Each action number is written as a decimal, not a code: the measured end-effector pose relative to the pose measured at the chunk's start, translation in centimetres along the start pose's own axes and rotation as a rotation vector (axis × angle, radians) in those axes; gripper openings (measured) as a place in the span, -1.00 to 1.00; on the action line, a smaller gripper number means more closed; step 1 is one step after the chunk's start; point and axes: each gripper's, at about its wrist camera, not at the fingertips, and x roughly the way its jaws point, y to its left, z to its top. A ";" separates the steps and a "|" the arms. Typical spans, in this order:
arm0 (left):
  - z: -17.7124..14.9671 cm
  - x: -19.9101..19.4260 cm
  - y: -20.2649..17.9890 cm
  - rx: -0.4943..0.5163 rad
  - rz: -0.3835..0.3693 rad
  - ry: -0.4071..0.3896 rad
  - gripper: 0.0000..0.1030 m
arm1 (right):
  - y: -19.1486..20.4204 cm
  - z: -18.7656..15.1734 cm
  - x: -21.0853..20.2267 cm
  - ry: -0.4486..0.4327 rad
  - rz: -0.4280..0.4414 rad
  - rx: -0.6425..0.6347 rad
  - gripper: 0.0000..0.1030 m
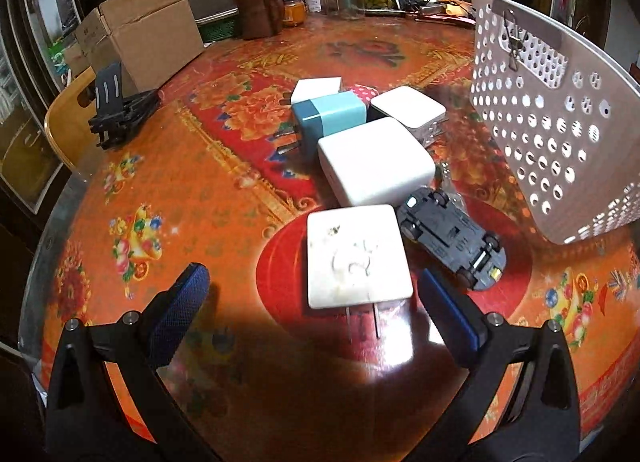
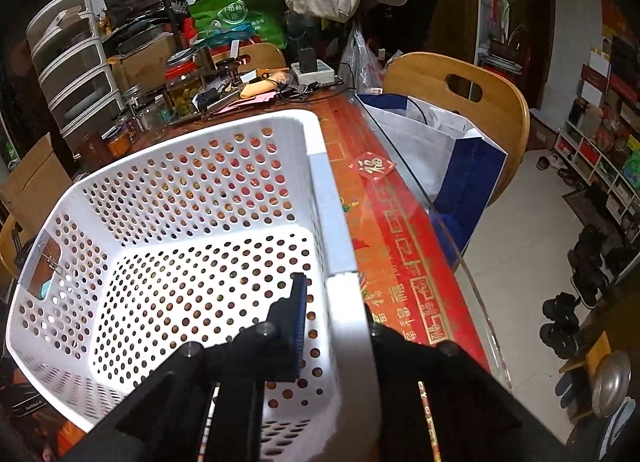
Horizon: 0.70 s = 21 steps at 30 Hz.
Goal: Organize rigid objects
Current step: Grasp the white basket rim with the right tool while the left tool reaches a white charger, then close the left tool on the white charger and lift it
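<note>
The left gripper [image 1: 314, 304] is spread wide, nothing between the pads. Dead ahead of it, just off the tips, a white charger [image 1: 357, 256] is laid flat on the table [image 1: 160, 189], its two prongs [image 1: 362, 320] pointed back toward the gripper. The charger is centred in the gap, slightly nearer the right pad [image 1: 450, 318]; the flat sides are lined up roughly parallel to the pads, so a straight forward reach with a squeeze across its width is judged enough.

Further ahead a bigger white charger [image 1: 376, 161], a blue charger [image 1: 330, 117] and two more white ones are clustered. A toy car [image 1: 454, 238] is lying belly-up, right of the near charger, long axis running diagonally away.

The basket [image 2: 208, 197] is seen empty and tilted in the left view. The right gripper [image 2: 336, 326] is clamped on the basket's near rim, one finger [image 2: 296, 326] inside the wall, the other hidden outside it. The left gripper is judged the free one for picking.
</note>
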 end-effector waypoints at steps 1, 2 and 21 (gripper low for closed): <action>0.2 0.1 -0.1 -0.002 0.014 -0.002 0.75 | 0.0 0.0 0.0 -0.001 0.001 0.001 -0.80; 0.3 0.2 -0.1 -0.006 0.011 0.001 0.64 | 0.0 0.0 0.0 -0.002 0.003 0.001 -0.80; 0.8 -3.3 -0.6 0.061 0.207 -0.096 -0.15 | -0.4 0.0 0.1 -0.009 0.029 -0.003 -0.80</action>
